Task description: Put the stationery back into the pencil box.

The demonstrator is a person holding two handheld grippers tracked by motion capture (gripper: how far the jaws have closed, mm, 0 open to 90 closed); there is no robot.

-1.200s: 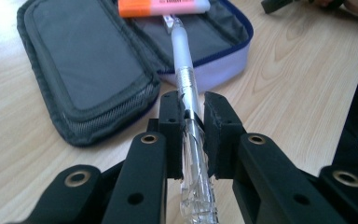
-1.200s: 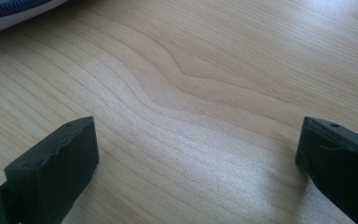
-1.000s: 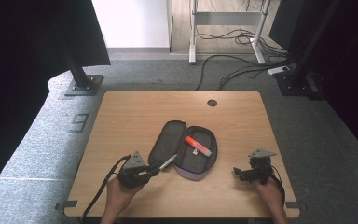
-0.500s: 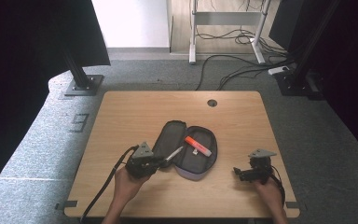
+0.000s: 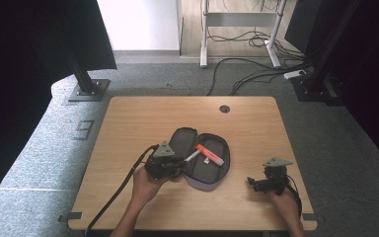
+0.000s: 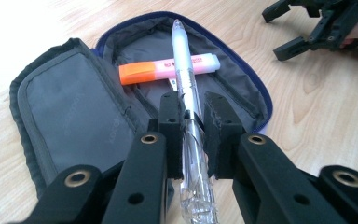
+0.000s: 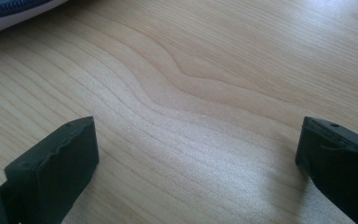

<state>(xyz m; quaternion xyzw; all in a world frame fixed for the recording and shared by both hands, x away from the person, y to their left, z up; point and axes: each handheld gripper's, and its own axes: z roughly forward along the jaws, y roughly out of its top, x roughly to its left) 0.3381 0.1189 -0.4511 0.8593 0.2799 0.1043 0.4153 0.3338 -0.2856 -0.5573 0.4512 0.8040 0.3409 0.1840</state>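
Observation:
A grey pencil case (image 5: pixel 205 165) (image 6: pixel 70 107) lies unzipped and spread flat in the middle of the wooden table. Inside it rests a pink highlighter with an orange cap (image 5: pixel 209 154) (image 6: pixel 168 67). My left gripper (image 5: pixel 180 164) (image 6: pixel 189 121) is shut on a clear white pen (image 6: pixel 185 74) (image 5: pixel 193 156), which points forward over the open case and crosses above the highlighter. My right gripper (image 5: pixel 253 182) (image 7: pixel 196 154) hovers just over bare wood to the right of the case, jaws wide apart and nothing between them.
The table (image 5: pixel 128 123) has a round cable hole (image 5: pixel 224 108) at its back edge. A corner of the case's blue zipper edge (image 7: pixel 9 11) shows at the top left of the right gripper view. Black stands and cables sit on the floor beyond.
My left gripper has carried the pen rightward and away from the front edge, bringing it over the open case. The right gripper has stayed where it was.

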